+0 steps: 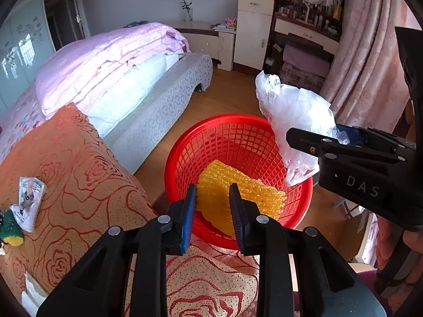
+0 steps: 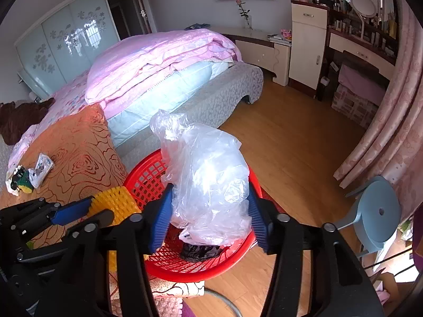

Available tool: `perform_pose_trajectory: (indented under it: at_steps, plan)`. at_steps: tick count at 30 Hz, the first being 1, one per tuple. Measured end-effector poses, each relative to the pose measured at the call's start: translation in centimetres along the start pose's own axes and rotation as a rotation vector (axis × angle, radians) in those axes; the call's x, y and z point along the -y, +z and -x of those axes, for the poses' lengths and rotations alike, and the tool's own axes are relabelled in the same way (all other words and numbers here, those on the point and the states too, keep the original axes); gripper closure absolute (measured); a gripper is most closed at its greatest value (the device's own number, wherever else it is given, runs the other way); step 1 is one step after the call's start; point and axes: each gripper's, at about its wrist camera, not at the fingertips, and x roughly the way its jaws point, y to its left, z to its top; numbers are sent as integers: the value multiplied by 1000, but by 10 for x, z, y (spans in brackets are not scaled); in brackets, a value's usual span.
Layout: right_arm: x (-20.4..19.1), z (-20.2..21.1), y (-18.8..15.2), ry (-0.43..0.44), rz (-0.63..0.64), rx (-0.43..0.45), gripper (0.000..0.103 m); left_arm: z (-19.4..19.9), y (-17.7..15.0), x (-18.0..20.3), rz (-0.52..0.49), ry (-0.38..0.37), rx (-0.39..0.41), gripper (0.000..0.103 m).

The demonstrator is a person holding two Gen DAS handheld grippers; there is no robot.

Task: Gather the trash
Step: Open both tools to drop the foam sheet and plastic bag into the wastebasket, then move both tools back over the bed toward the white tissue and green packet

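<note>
Both tongs over the red basket, each with trash between its jaws.

The left tongs (image 1: 212, 187) are parted around a yellow bubble-wrap sheet (image 1: 238, 198) that lies inside the red basket (image 1: 185, 153); whether the pads still press it I cannot tell. The right tongs (image 2: 210, 194) stand wide around a crumpled clear plastic bag (image 2: 208, 179) above the basket, its sides touching both blue pads. A dark scrap (image 2: 199, 252) lies in the basket; a small wrapper (image 1: 29, 200) rests on the orange bedspread (image 1: 87, 174).
</note>
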Motion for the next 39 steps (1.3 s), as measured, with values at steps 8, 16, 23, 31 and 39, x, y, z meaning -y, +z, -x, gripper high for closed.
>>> perform_pose_trajectory:
  at_steps: [8,16,23,31,39]
  plan:
    - [4,1,0,-1,-21,4,37,-1,-3,-6,21,-14,-19,54]
    - [4,5,1,-7,-11,19,37,10,-8,-13,56,-18,3,49]
    - [-3,8,0,-7,7,36,37,22,-12,-24,89,-5,35,48]
    - [-14,11,-3,5,40,49,37,41,-22,-42,125,30,67,47]
    - [-24,16,-4,15,62,60,37,74,-31,-74,189,94,116,45]
